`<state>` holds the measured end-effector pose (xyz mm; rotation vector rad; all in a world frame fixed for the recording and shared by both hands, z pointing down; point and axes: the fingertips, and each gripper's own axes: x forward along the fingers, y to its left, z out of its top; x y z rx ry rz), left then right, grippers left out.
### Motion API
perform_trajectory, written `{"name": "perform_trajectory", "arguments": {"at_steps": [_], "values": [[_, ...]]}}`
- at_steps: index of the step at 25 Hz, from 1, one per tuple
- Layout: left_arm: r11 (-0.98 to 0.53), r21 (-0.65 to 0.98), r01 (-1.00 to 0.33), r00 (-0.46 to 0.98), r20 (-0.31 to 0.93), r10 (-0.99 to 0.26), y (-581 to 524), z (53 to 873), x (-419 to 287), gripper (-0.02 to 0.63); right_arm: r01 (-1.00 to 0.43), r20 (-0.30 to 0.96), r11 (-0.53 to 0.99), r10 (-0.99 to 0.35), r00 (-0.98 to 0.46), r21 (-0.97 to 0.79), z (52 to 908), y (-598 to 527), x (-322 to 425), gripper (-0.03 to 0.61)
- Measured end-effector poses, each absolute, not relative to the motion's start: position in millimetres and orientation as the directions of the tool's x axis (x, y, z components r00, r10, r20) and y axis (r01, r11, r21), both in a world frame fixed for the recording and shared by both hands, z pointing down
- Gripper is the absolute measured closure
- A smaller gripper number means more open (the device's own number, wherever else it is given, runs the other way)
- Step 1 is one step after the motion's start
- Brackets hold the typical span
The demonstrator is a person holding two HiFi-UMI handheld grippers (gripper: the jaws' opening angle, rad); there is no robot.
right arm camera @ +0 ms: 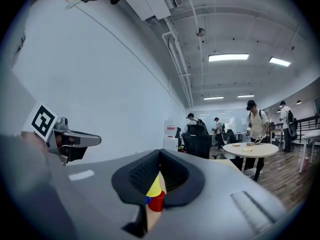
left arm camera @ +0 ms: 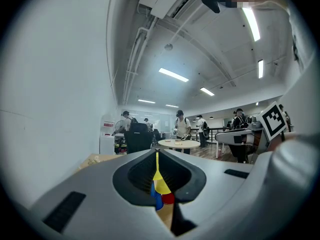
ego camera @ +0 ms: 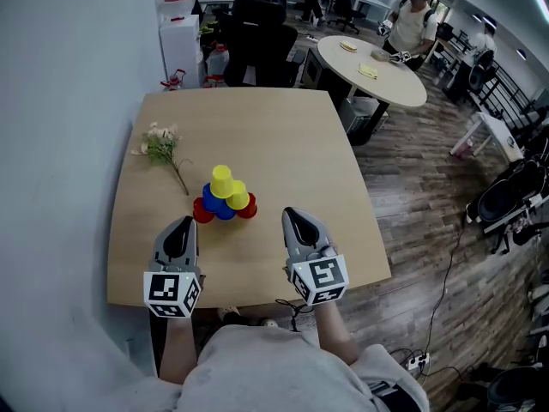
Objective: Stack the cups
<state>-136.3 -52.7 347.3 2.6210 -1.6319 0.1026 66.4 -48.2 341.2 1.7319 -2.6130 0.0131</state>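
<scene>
Cups (ego camera: 225, 197) are seen gathered in a small pile at the middle of the pale wooden surface (ego camera: 292, 144), in the centre of the head view. Two yellow ones are set on top, blue ones are seen beneath them, and a red one is placed at each lower side of the pile. Whether the cups are nested or merely leaned together cannot be told. The left tool (ego camera: 184, 222) is held at the lower left of the frame, over the near part of the surface, and the right tool (ego camera: 291, 214) at the lower centre-right. Both are pointed toward the pile and are clear of it, with bare wood shown between their tips and the nearest red cups. In the left gripper view the jaws are found pressed nearly together, only a thin slit being left, and nothing is gripped; the yellow, blue and red of the pile are glimpsed through the slit, farther off. In the right gripper view the jaws are likewise clenched on nothing, with the same colours seen beyond the notch. A sprig of flowers (ego camera: 161, 147) is laid on the surface to the upper left of the pile, well apart from both tools.
</scene>
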Motion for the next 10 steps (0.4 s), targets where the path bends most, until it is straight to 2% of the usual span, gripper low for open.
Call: {"name": "perform_trajectory", "arguments": {"at_steps": [10], "values": [[-0.438, 0.002, -0.899, 0.437, 0.081, -0.896, -40.6, 341.5, -133.3, 0.592, -0.915, 0.001, 0.404, -0.915, -0.404, 0.001, 335.2, -39.5, 64.5, 0.566]]}}
